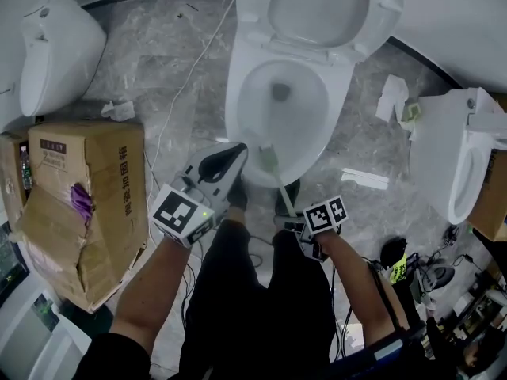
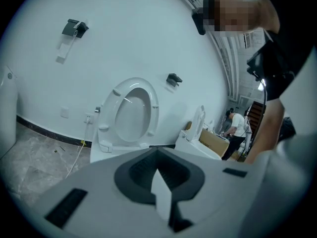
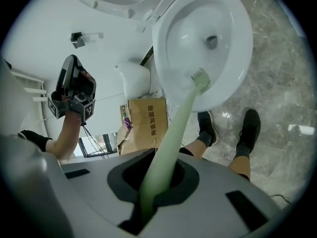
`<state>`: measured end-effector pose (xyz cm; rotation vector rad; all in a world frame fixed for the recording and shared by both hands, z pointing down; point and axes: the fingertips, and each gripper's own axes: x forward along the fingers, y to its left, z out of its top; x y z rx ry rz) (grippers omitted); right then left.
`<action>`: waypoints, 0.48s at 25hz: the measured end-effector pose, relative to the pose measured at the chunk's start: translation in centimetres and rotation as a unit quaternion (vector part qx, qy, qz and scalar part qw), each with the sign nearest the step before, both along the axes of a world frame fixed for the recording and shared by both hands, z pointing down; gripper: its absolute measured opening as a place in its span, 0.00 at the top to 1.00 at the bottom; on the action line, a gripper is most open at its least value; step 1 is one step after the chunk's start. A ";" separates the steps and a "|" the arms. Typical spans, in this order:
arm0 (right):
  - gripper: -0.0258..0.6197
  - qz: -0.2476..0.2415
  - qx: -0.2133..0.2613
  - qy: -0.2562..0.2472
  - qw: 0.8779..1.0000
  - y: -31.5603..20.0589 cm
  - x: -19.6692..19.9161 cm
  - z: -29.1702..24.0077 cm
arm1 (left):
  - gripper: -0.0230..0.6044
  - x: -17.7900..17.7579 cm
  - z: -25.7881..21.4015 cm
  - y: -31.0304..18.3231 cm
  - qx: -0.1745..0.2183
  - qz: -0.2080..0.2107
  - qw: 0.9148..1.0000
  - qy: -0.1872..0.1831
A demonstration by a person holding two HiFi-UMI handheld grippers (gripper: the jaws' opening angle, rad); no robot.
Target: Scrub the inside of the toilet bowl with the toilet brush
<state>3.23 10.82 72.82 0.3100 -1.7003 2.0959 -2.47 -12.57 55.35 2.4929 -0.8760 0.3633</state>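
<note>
The white toilet bowl point(image 1: 236, 117) stands open with its seat and lid point(image 1: 317, 6) raised. A pale green toilet brush point(image 1: 268, 158) has its bristle head at the bowl's near rim. Its handle slants back to my right gripper point(image 1: 290, 218), which is shut on it. In the right gripper view the brush head point(image 3: 200, 78) rests against the bowl's inner wall point(image 3: 218, 14), below the drain hole, and the handle point(image 3: 171, 138) runs into the right gripper point(image 3: 158, 182). My left gripper point(image 1: 231, 157) hovers just left of the brush head, shut and holding nothing. Its own view shows the left gripper point(image 2: 158, 182) facing the raised seat point(image 2: 131, 110).
A torn cardboard box point(image 1: 79, 204) stands at the left, a second toilet point(image 1: 463, 165) at the right, another white fixture point(image 1: 51, 54) at the far left. Paper scraps point(image 1: 392, 93) and a white cable point(image 1: 190, 70) lie on the marble floor. The person's black shoes point(image 3: 250, 128) stand before the bowl.
</note>
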 end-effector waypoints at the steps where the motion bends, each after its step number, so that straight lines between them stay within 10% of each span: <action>1: 0.94 -0.008 0.000 -0.003 1.000 0.2 -0.3 -0.1 | 0.95 -0.2 0.0 0.0 0.002 0.001 1.000 0.003; 12: 0.94 -0.034 0.010 -0.022 0.999 -1.6 -3.3 -0.6 | 0.95 -2.8 0.2 -0.5 -0.005 -0.020 1.000 0.006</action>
